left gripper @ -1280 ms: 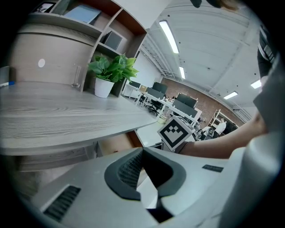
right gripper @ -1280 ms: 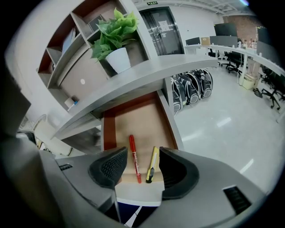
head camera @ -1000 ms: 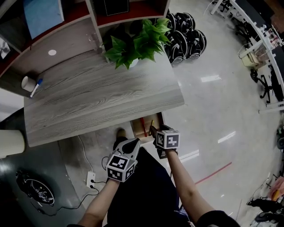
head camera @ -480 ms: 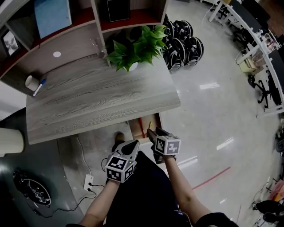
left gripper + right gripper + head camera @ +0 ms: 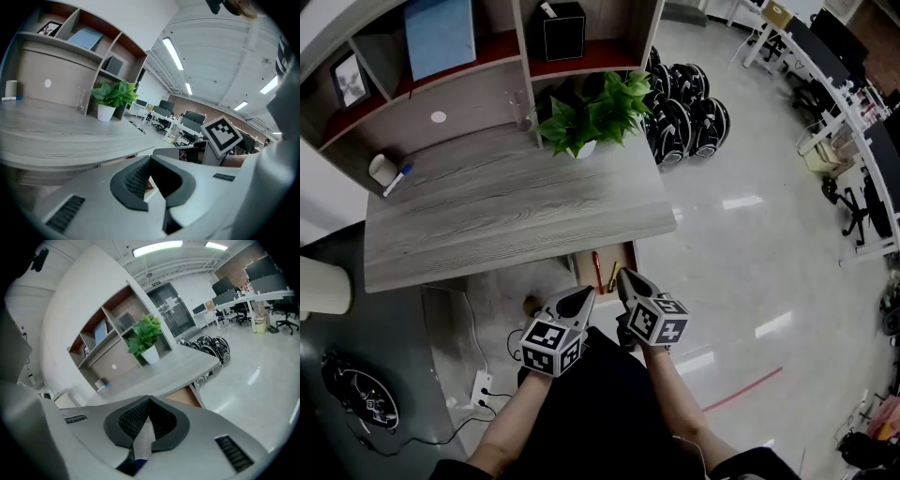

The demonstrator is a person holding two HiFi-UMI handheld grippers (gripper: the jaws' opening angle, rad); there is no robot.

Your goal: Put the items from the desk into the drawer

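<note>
The grey wooden desk (image 5: 516,216) bears a white cup (image 5: 382,169) with a blue-capped pen (image 5: 398,178) beside it at the far left, and a potted plant (image 5: 591,117) at the back. Below the desk's front edge an open drawer (image 5: 605,267) holds a thin red item (image 5: 596,270) and a yellow one (image 5: 613,274). My right gripper (image 5: 626,277) hovers above the drawer; its jaws have just been closing, with nothing between them, and are shut. My left gripper (image 5: 584,295) hangs beside it, shut and empty. The left gripper view shows the desk (image 5: 56,136) from the side.
Shelves behind the desk hold a blue folder (image 5: 439,37) and a black box (image 5: 562,28). Black wheeled units (image 5: 684,112) stand right of the plant. On the floor at the left lie a power strip (image 5: 480,386) and a round black device (image 5: 358,398).
Both grippers have lifted away from the drawer, the right one more. The right gripper's jaws stood open over the drawer and are now shut.
</note>
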